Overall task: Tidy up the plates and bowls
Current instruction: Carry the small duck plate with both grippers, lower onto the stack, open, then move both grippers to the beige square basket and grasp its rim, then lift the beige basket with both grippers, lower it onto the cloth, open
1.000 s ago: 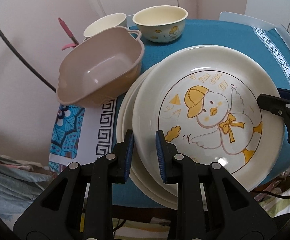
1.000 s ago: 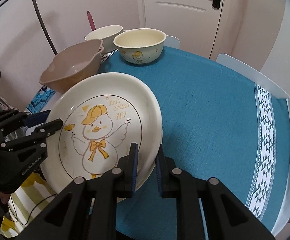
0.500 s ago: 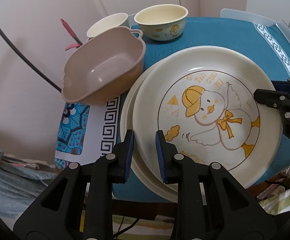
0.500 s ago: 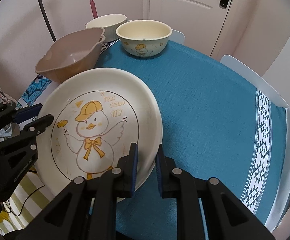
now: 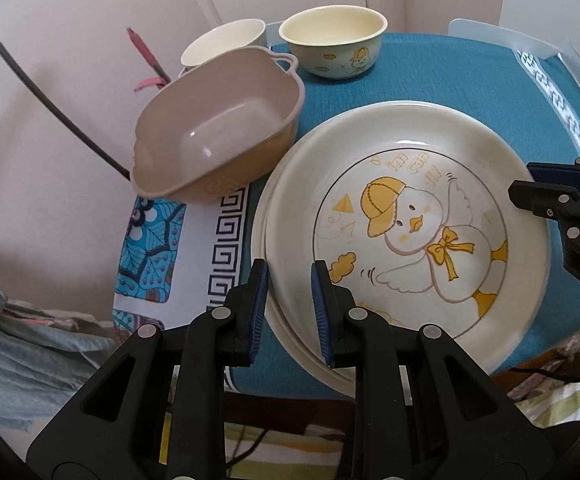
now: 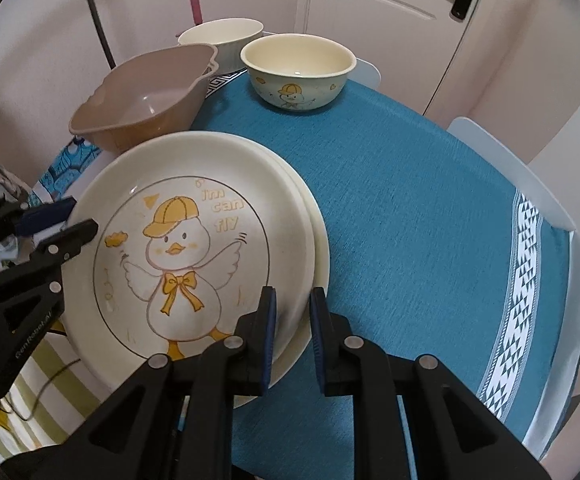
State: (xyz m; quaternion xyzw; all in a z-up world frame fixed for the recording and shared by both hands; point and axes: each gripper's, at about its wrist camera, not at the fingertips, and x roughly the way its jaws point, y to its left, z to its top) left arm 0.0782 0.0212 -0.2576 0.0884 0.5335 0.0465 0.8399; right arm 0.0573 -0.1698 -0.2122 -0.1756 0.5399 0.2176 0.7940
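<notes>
Lower plate point(image 5: 263, 216) mostly hidden

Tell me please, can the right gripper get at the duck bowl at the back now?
Probably not yet. The right gripper is shut on the duck plate rim, which the left gripper also clamps. The way over the blue cloth to the duck bowl looks free.
</notes>
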